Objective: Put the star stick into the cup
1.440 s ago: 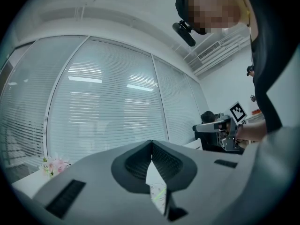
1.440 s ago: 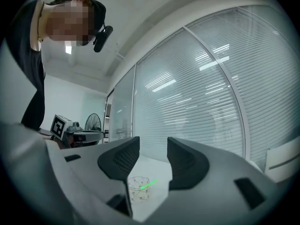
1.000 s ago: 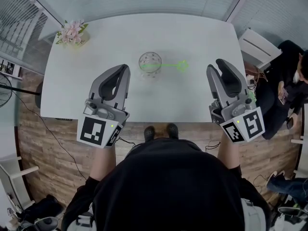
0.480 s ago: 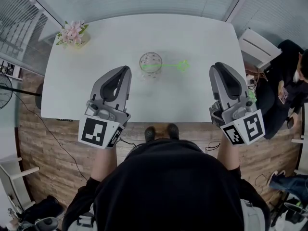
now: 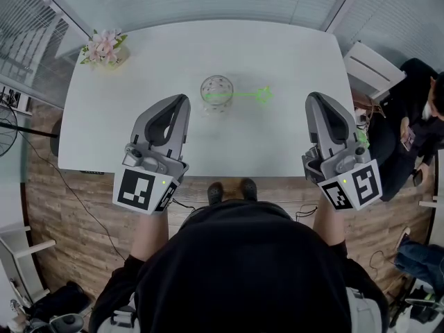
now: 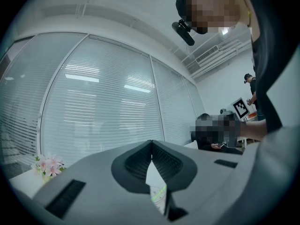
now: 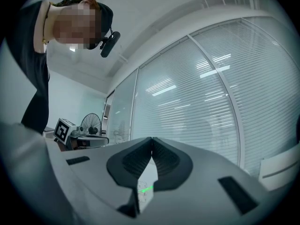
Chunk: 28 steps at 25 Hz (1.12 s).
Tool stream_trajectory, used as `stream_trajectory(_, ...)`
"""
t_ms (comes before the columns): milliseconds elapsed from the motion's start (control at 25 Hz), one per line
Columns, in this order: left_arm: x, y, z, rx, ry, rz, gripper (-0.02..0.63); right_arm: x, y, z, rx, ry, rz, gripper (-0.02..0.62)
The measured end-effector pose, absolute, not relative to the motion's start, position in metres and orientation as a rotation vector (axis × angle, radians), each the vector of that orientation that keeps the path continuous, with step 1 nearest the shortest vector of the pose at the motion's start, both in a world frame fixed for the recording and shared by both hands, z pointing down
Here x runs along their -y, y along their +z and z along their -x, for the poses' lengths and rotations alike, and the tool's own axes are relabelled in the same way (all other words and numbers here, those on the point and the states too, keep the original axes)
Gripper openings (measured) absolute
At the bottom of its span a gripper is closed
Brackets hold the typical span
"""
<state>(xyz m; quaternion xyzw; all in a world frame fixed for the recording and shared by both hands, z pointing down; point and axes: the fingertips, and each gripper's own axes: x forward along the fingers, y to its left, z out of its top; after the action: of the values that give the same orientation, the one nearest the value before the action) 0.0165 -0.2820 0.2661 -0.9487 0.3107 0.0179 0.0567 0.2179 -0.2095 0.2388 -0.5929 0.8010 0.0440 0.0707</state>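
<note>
A clear glass cup (image 5: 216, 89) stands near the middle of the white table (image 5: 139, 61). A green star stick (image 5: 246, 94) leans across its rim, star end to the right on the table. My left gripper (image 5: 181, 100) hovers at the table's near edge, left of the cup, jaws shut and empty. My right gripper (image 5: 318, 100) hovers at the near right edge, jaws shut with nothing between them. Through the left gripper's (image 6: 151, 143) jaw gap I glimpse the cup (image 6: 158, 198). In the right gripper view the right gripper (image 7: 151, 139) frames the green stick (image 7: 146, 189).
A small pot of pink flowers (image 5: 104, 47) sits at the table's far left corner. A white chair (image 5: 371, 68) and a seated person (image 5: 423, 127) are beyond the table's right edge. A fan (image 5: 7, 127) stands on the floor at left.
My right gripper's jaws have closed from open to shut and it has drifted slightly right. The left gripper, cup and stick have stayed put.
</note>
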Motion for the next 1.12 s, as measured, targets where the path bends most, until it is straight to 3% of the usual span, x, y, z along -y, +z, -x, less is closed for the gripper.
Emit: stream_trajectory(1120,0.2831,0.2603,-0.0189,-0.953,0.058,2.864,0.011,0.2139,0.2395,-0.2211,-2.43,0.144,1.803,0.005)
